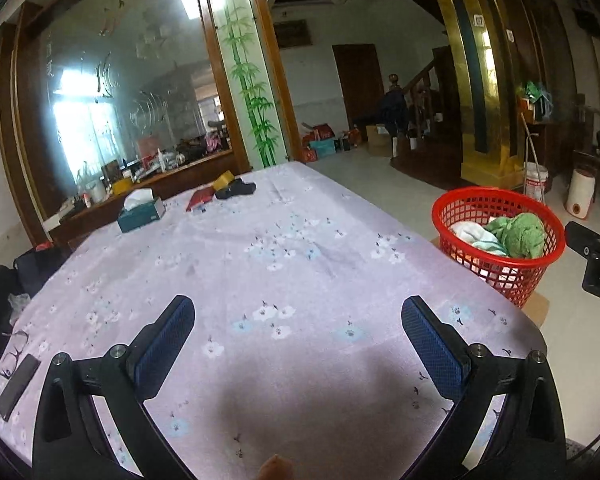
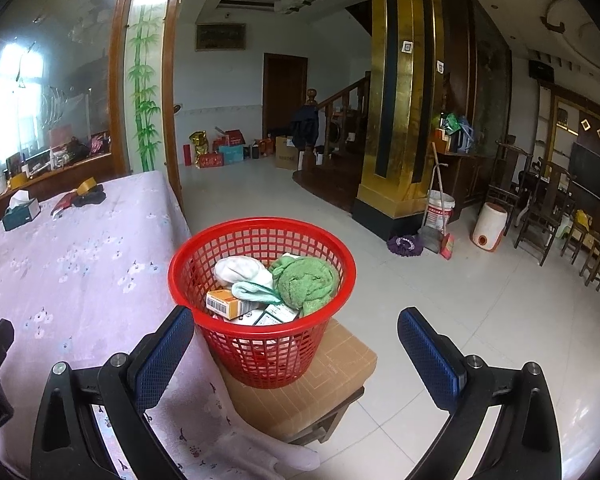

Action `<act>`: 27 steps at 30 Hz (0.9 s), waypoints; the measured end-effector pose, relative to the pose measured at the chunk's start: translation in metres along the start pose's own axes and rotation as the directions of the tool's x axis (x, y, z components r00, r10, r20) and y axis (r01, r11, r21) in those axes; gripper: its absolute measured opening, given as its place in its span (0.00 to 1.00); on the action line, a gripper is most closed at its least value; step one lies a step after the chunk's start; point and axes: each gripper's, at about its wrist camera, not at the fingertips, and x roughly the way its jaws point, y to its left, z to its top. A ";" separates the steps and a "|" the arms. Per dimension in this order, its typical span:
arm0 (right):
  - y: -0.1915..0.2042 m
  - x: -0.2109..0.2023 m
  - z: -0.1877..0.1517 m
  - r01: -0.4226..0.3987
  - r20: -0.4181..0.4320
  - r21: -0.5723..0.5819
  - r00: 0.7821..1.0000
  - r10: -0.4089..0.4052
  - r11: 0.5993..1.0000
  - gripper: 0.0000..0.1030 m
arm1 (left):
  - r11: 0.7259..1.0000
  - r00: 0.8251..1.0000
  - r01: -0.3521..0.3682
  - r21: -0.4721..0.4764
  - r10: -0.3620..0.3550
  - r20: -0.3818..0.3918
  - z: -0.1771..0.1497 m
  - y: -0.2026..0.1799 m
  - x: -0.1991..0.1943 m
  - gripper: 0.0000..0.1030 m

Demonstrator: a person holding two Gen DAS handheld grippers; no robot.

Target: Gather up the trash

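Note:
A red mesh basket (image 2: 260, 344) stands on a brown stool (image 2: 340, 376) beside the table; it also shows in the left wrist view (image 1: 500, 276). It holds a green cloth (image 2: 304, 280), a white cloth (image 2: 236, 270), an orange box (image 2: 226, 304) and other packets. My right gripper (image 2: 294, 340) is open and empty, just in front of the basket. My left gripper (image 1: 298, 328) is open and empty above the flowered tablecloth (image 1: 284, 248). Part of the right gripper's body (image 1: 596, 260) shows at the right edge of the left wrist view.
At the table's far end lie a teal tissue box (image 1: 140, 212), a red item (image 1: 198, 199), a yellow tape roll (image 1: 225, 181) and a black object (image 1: 238, 190). Glasses (image 1: 14, 350) and a black phone (image 1: 18, 386) lie at the near left. A gold pillar (image 2: 400, 120) and chairs (image 2: 540, 208) stand right.

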 end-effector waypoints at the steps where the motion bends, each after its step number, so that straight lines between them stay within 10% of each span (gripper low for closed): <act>1: 0.000 -0.001 0.000 0.001 0.001 -0.002 1.000 -0.001 1.000 1.00 | 1.000 1.000 0.011 -0.005 -0.011 -0.006 0.000 0.000 0.001 1.00; 27: 0.007 0.006 0.000 -0.008 -0.012 -0.014 1.000 0.008 1.000 1.00 | 0.999 0.995 0.032 -0.036 -0.035 -0.092 -0.007 0.003 0.014 1.00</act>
